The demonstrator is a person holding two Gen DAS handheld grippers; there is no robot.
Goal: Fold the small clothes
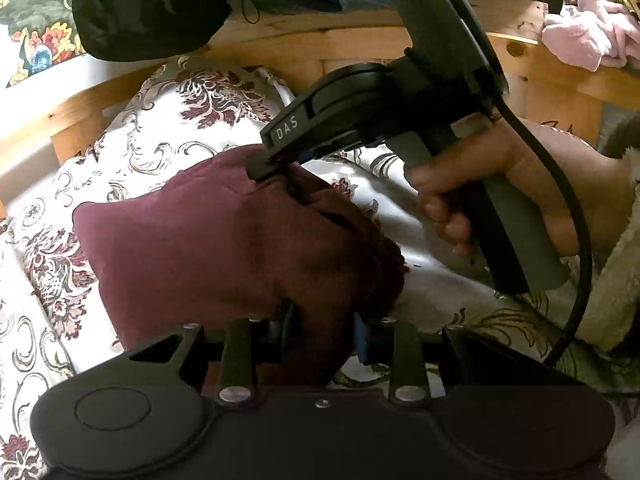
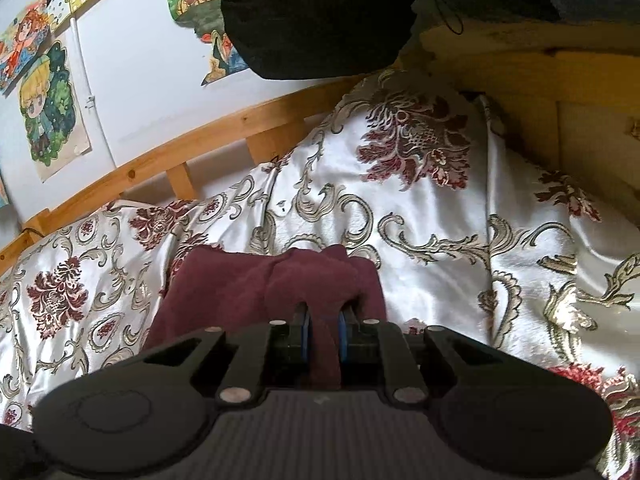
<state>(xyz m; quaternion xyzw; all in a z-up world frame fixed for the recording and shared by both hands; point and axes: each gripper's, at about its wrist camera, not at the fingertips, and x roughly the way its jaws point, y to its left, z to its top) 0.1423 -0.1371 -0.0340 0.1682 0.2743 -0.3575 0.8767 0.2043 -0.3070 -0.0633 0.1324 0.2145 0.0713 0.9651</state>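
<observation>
A small maroon garment [image 1: 192, 240] lies on the floral satin bedspread [image 1: 168, 120]. My left gripper [image 1: 322, 332] is shut on its near edge, with cloth bunched between the blue pads. My right gripper [image 1: 280, 172], held by a hand, is shut on the garment's far edge. In the right wrist view the right gripper [image 2: 323, 336] pinches a fold of the maroon garment [image 2: 240, 284] between its blue pads, and the cloth spreads ahead of it on the bedspread [image 2: 420, 240].
A wooden bed frame [image 1: 340, 40] runs along the back, with a black cloth [image 1: 152, 4] hanging over it. Pink clothing [image 1: 592, 36] lies at the far right. Drawings [image 2: 48, 112] hang on the white wall.
</observation>
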